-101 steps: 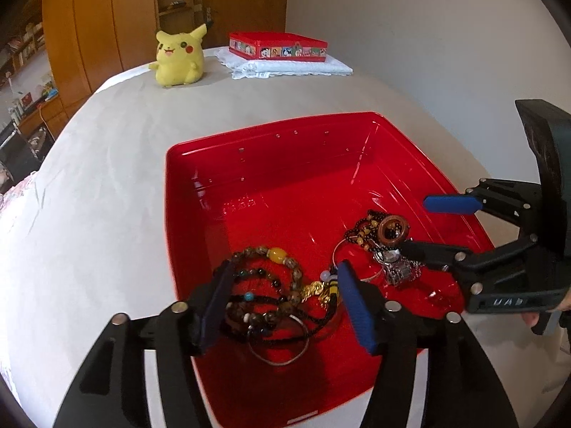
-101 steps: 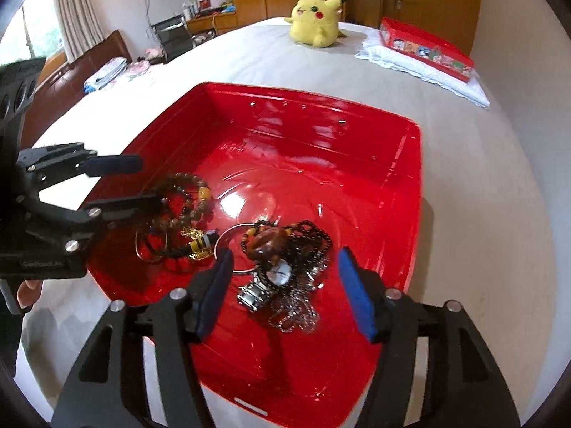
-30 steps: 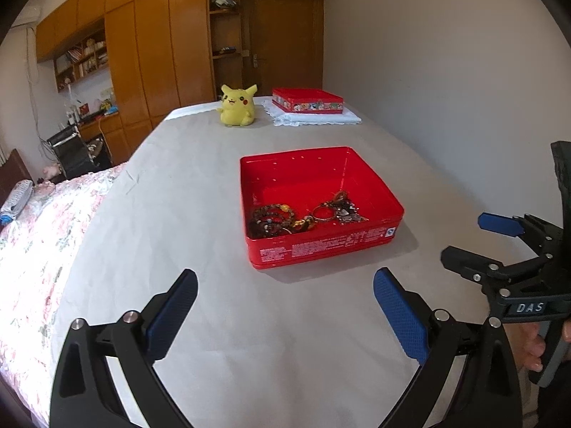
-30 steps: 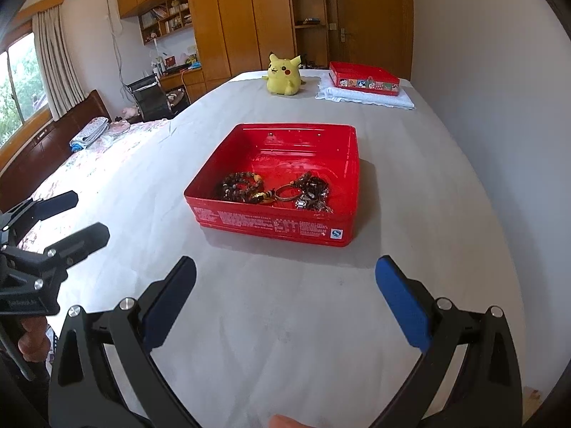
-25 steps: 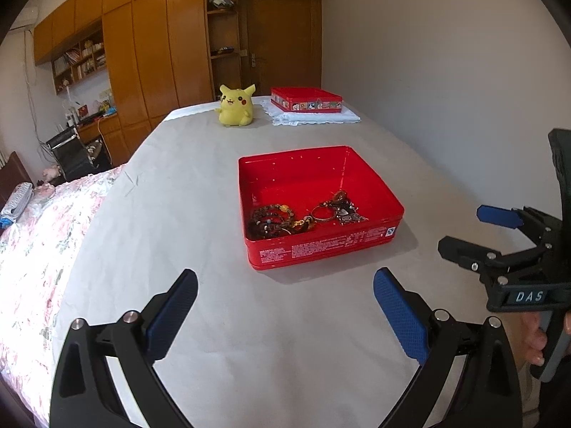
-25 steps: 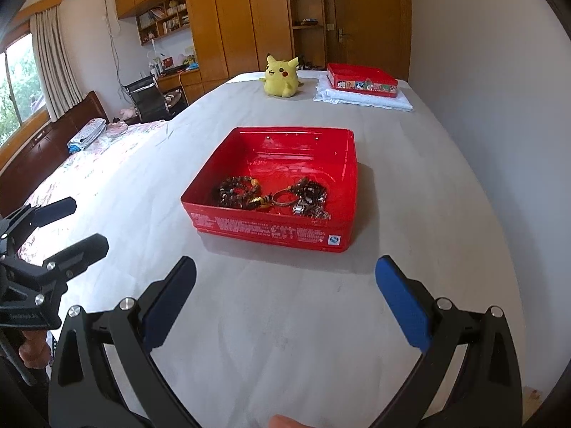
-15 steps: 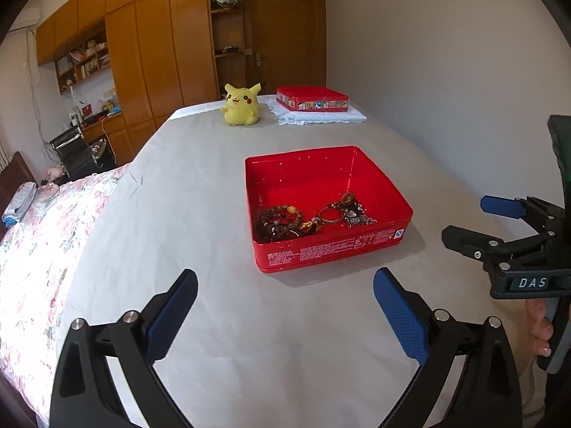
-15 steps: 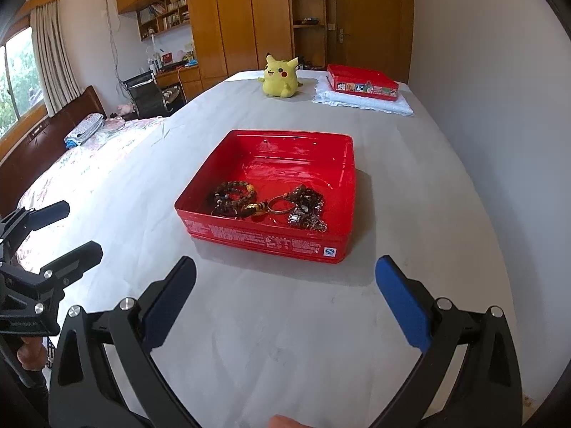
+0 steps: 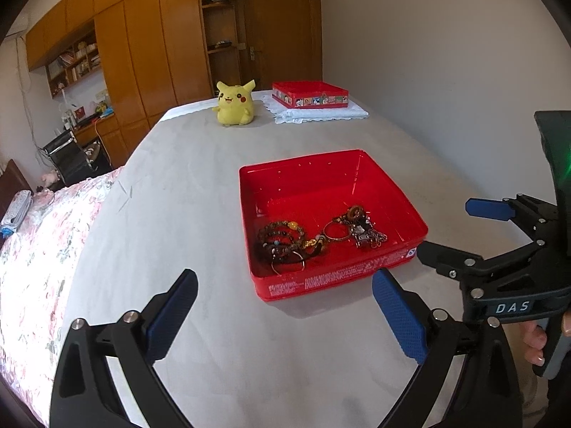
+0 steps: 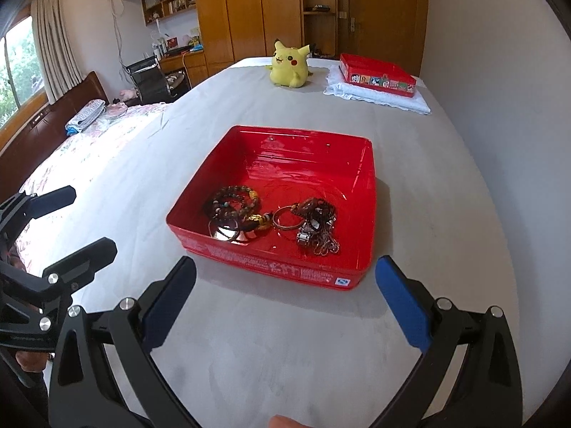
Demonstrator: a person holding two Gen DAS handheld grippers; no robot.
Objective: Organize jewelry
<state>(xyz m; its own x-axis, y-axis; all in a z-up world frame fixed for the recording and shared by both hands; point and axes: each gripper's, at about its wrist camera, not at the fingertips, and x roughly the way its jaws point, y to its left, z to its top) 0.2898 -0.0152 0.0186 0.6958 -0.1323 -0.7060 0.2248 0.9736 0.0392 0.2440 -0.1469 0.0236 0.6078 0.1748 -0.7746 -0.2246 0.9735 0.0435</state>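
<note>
On the bed, all jewelry [image 10: 271,217] lies heaped inside the red tin [image 10: 367,192], while left gripper [image 9: 282,317] and right gripper [image 10: 285,299] hover short of it, jaws spread and empty, fitting sorting either ahead or finished.

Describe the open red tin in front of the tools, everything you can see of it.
The tin is a shallow, glossy red square box with rounded corners, lidless, sitting flat on the pale bed cover. Its near outer wall carries white print and a small blue-and-white mark. Inside, toward the near edge, lie beaded bracelets, a metal ring and a tangle of chains; the far half is bare. Neither tool touches it.
</note>
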